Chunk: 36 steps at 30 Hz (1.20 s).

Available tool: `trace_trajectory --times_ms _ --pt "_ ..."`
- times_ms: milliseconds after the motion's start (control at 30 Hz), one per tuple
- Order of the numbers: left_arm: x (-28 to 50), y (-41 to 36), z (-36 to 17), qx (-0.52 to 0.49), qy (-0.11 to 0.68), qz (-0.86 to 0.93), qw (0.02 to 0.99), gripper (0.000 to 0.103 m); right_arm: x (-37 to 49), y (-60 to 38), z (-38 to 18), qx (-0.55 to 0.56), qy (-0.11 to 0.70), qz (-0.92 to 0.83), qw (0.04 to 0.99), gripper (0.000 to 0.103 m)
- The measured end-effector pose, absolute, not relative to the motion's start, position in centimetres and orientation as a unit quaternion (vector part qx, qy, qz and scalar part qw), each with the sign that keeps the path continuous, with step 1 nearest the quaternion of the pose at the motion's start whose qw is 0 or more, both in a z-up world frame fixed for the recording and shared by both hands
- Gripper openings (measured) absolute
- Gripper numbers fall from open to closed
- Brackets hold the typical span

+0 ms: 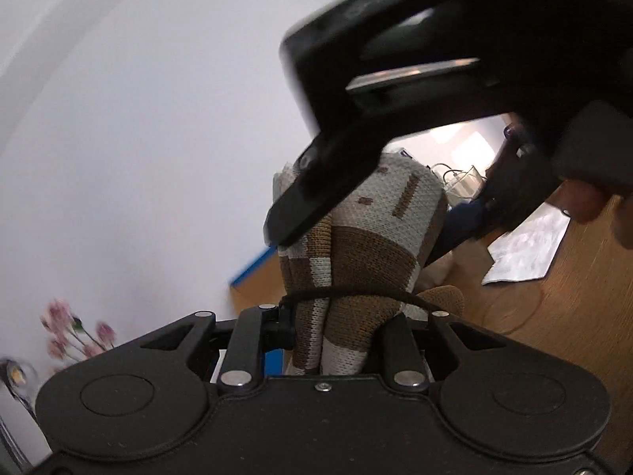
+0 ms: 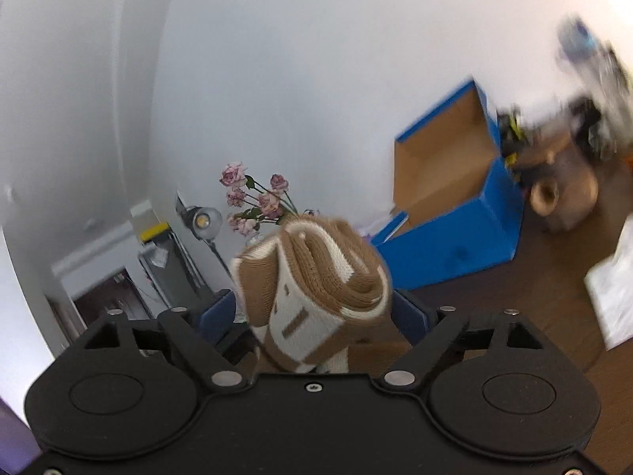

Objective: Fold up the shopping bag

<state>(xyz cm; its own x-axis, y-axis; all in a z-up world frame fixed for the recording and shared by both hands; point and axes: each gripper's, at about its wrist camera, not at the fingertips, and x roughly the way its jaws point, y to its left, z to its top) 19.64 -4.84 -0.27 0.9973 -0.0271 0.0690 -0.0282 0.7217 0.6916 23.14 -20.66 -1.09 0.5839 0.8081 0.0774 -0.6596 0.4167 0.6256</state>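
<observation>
Shopping bag point(image 1: 356, 237), a knitted brown-and-cream one, is already rolled into a tight bundle with a dark cord around its lower part, held up in the air well above the wooden floor point(image 1: 554, 297). Its long axis runs straight out from the left gripper point(image 1: 340, 340), whose fingers are closed on the bundle's lower end. The right gripper point(image 2: 316, 316) comes at the far end and looks spread around it; whether its fingers press the knit I cannot tell.
</observation>
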Motion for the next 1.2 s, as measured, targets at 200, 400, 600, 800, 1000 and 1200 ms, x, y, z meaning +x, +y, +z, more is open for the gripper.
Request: trace_trajectory --times_ms 200,400,600,800,1000,1200 --pt "18.7 -4.8 -0.5 0.408 -0.054 -0.023 0.911 0.038 23.2 -20.9 -2.0 0.377 0.084 0.376 0.842 0.056" --pt "17.3 -4.7 -0.8 0.424 -0.073 -0.051 0.901 0.061 24.7 -22.4 -2.4 0.392 0.077 0.304 0.865 0.056" --pt "18.0 -4.2 0.7 0.386 -0.061 -0.091 0.916 0.094 25.5 -21.7 -1.5 0.373 0.08 0.295 0.876 0.057" --pt "18.6 -4.3 1.7 0.367 -0.065 -0.138 0.918 0.096 24.3 -20.8 1.2 0.299 0.06 0.296 0.905 0.057" --pt "20.7 -5.2 1.8 0.363 -0.03 -0.151 0.919 0.097 23.8 -19.5 2.5 0.274 0.086 0.321 0.903 0.057" --pt "20.6 -4.9 1.1 0.364 -0.026 -0.173 0.915 0.068 23.3 -19.9 2.6 0.261 0.118 0.317 0.904 0.058"
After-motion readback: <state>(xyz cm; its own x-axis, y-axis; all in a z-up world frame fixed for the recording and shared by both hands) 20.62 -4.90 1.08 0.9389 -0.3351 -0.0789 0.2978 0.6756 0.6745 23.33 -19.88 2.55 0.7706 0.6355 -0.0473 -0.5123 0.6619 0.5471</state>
